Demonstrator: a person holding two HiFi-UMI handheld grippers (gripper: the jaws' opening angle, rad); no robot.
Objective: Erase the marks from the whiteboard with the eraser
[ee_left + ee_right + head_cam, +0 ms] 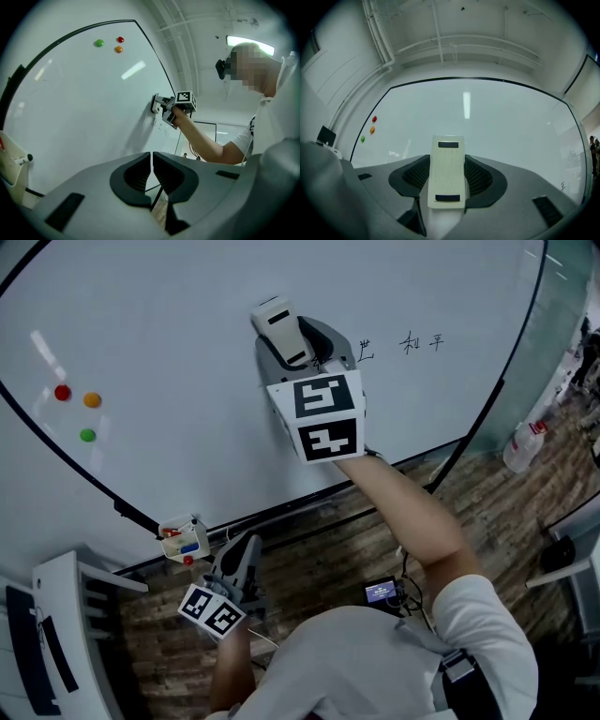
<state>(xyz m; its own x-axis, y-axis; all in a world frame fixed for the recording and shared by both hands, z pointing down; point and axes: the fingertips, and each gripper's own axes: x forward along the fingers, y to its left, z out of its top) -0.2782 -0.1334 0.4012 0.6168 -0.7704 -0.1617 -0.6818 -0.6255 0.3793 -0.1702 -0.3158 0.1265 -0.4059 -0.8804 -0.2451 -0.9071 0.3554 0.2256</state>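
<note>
The whiteboard (187, 324) fills the upper head view, with black handwritten marks (420, 342) at its upper right. My right gripper (298, 345) is shut on a cream eraser (281, 329) and presses it against the board, left of the marks. In the right gripper view the eraser (448, 171) stands upright between the jaws, and a small mark (563, 186) shows at the far right. My left gripper (236, 563) hangs low by the board's bottom edge, shut on nothing; its pads (140, 173) meet with no gap.
Red, orange and green magnets (77, 401) cling to the board's left side. A small marker holder (182, 539) hangs on the bottom rim. A white plastic bottle (523, 444) stands on the wooden floor at right, and a white chair (66, 634) sits at lower left.
</note>
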